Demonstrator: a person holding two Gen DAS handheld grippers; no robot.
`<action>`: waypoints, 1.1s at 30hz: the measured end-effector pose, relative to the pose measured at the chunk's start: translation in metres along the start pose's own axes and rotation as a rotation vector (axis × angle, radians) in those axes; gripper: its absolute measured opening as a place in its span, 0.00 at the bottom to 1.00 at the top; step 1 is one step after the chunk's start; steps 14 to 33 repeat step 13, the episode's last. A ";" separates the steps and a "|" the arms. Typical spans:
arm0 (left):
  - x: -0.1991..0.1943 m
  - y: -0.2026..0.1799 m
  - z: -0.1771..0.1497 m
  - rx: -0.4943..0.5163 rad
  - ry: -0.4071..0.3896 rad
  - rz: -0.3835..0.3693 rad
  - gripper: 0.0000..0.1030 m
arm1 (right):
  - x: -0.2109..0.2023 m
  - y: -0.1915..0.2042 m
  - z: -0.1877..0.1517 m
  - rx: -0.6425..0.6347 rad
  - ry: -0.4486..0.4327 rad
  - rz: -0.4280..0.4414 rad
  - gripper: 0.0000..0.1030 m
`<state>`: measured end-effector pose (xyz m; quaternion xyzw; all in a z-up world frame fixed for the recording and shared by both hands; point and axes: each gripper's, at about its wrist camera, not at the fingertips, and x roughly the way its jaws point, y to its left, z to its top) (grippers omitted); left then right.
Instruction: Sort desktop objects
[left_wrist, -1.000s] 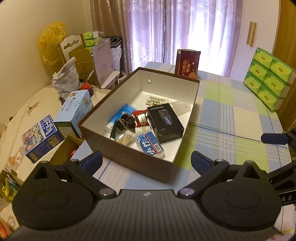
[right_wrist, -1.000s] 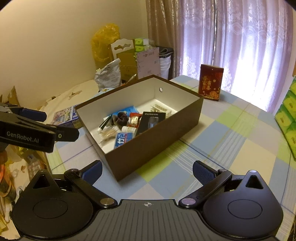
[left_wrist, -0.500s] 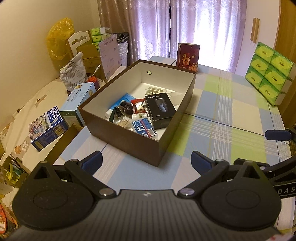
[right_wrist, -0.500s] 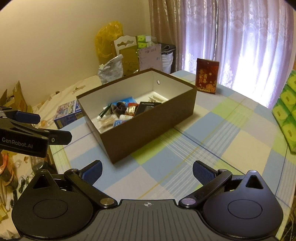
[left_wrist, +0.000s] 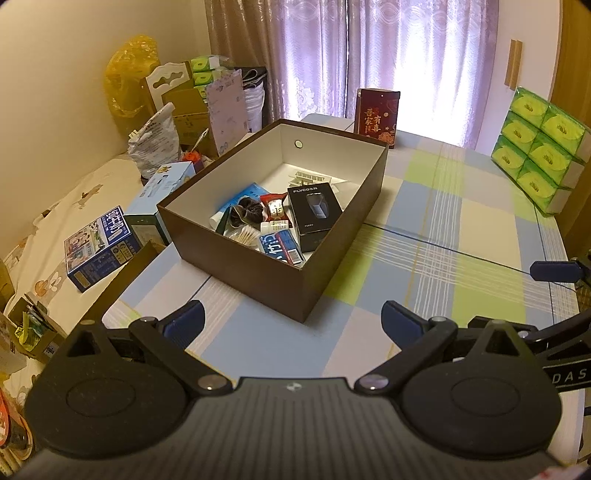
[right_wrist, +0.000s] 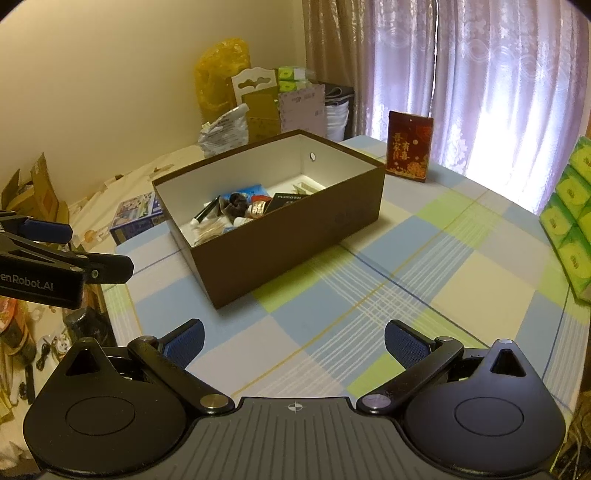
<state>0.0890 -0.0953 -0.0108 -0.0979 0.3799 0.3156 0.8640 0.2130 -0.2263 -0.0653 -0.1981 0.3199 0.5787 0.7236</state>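
Sitting on the checked tablecloth (left_wrist: 461, 229) is an open brown box (left_wrist: 258, 273) with white inner walls, well ahead of both grippers; the left gripper (left_wrist: 291, 319) hangs above the near edge of the table with its blue-padded fingers spread wide and nothing between them; the right gripper (right_wrist: 293, 341) is likewise wide open and empty, held over bare cloth short of the box. Inside the box lie a black shaver carton (left_wrist: 314, 212) marked FLYCO, a blue-and-white packet (left_wrist: 279, 247) at the near corner, a dark hair scrunchie (left_wrist: 247, 214), a small red packet (left_wrist: 275, 206), a bundle of what look like cotton swabs (left_wrist: 245, 234), and a blue pouch (left_wrist: 247, 192) toward the left wall; some pale ribbed item (left_wrist: 310, 179) lies at the far end, too small to tell. Behind the box a red gift box (left_wrist: 376, 116) stands upright near the curtain; stacked green tissue packs (left_wrist: 539, 147) rest at the table's right edge. Off the table to the left, a blue printed carton (left_wrist: 98, 247) lies on a cream sheet.
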 end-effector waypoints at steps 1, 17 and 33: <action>-0.001 0.000 0.000 -0.001 0.000 0.002 0.97 | 0.000 0.000 -0.001 -0.001 0.001 0.002 0.98; -0.006 0.001 -0.004 -0.007 -0.011 0.029 0.98 | -0.005 0.000 -0.006 -0.002 0.001 0.012 0.98; -0.006 0.001 -0.004 -0.007 -0.011 0.029 0.98 | -0.005 0.000 -0.006 -0.002 0.001 0.012 0.98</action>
